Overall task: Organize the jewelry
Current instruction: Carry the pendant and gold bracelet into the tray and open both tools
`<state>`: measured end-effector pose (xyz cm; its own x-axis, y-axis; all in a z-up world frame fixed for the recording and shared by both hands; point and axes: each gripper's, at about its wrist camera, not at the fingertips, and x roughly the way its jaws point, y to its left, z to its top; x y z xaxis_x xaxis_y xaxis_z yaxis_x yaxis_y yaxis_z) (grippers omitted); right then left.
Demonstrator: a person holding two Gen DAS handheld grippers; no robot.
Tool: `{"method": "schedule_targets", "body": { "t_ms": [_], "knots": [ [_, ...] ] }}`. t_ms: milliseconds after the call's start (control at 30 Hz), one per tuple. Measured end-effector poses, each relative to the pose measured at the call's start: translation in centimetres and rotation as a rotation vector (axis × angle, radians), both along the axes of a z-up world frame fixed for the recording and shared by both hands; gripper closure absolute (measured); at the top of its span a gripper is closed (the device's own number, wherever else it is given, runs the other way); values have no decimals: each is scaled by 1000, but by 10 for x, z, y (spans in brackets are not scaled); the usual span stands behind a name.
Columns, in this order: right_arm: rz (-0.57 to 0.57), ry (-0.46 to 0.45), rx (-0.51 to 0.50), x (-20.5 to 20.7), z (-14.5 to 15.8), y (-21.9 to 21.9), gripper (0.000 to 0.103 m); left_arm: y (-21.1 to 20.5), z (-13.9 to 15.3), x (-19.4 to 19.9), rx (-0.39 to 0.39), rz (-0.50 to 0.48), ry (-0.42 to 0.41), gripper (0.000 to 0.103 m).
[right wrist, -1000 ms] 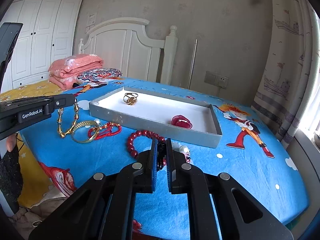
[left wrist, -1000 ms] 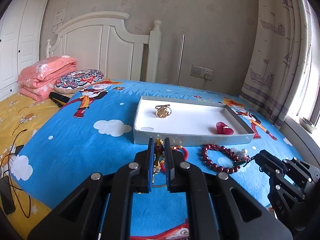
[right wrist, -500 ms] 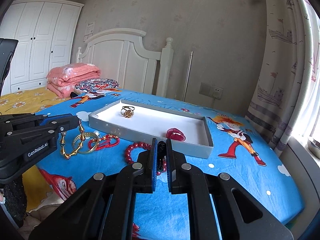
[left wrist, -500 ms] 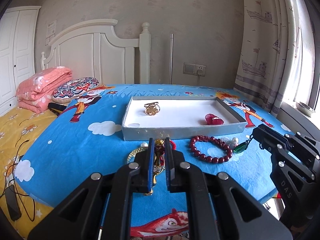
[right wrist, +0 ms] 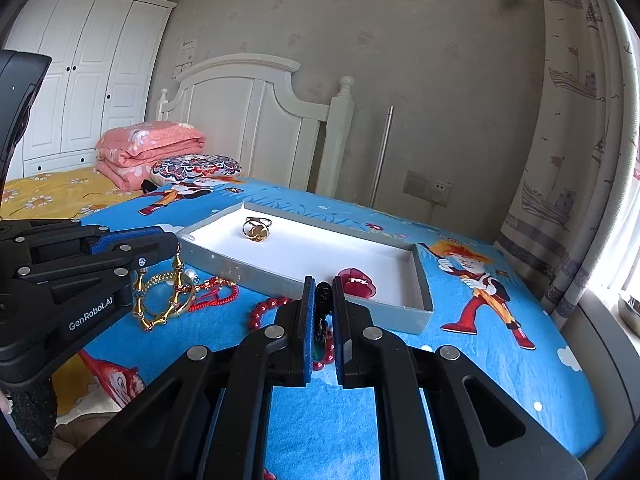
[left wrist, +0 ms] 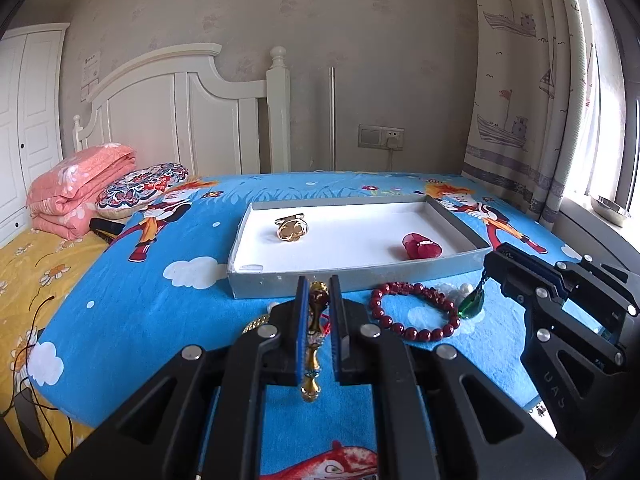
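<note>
My left gripper (left wrist: 318,286) is shut on a gold link bracelet (left wrist: 313,344) and holds it hanging above the blue bedspread; it also shows in the right wrist view (right wrist: 160,300). My right gripper (right wrist: 321,292) is shut on a black cord (right wrist: 321,308) with a green pendant (left wrist: 473,304) dangling near the grey tray (left wrist: 280,278). The tray holds a gold ring (left wrist: 291,229) and a red ring (left wrist: 420,245). A dark red bead bracelet (left wrist: 414,316), a gold bangle (right wrist: 160,284) and a red string bracelet (right wrist: 216,294) lie on the bed in front of the tray.
A white headboard (left wrist: 180,120) stands behind. A folded pink quilt (left wrist: 76,188) and a patterned pillow (left wrist: 142,190) lie at the far left. Curtains (left wrist: 528,100) hang at the right. Black cables (left wrist: 32,344) lie on the yellow sheet at the left.
Both grippers have lifted away from the bed with their pieces. The gold bracelet and the pendant now hang higher above the bedspread.
</note>
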<state>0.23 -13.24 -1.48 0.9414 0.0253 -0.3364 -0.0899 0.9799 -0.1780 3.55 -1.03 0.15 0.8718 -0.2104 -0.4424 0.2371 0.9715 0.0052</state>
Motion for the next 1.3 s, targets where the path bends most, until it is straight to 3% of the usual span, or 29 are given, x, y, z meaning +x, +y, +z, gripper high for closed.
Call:
{"method": "schedule_targets", "body": {
  "t_ms": [467,933,1167,1267,1300],
  "knots": [
    [-54,13,14,80,25,-8,94,-5,32,86,-37,84,31,94],
    [-130,113,81,182,50,-29,94,-30,39,175,83,162,44,94],
    [-138,192,79,202,34,-35,94,-38,26,200,116,164,96,93],
    [-153,245,49,209,18,-32,91,-41,14,205,143,177,112,88],
    [-156,260,45,210,14,-33,86,-41,10,205,152,181,122,71]
  ]
}}
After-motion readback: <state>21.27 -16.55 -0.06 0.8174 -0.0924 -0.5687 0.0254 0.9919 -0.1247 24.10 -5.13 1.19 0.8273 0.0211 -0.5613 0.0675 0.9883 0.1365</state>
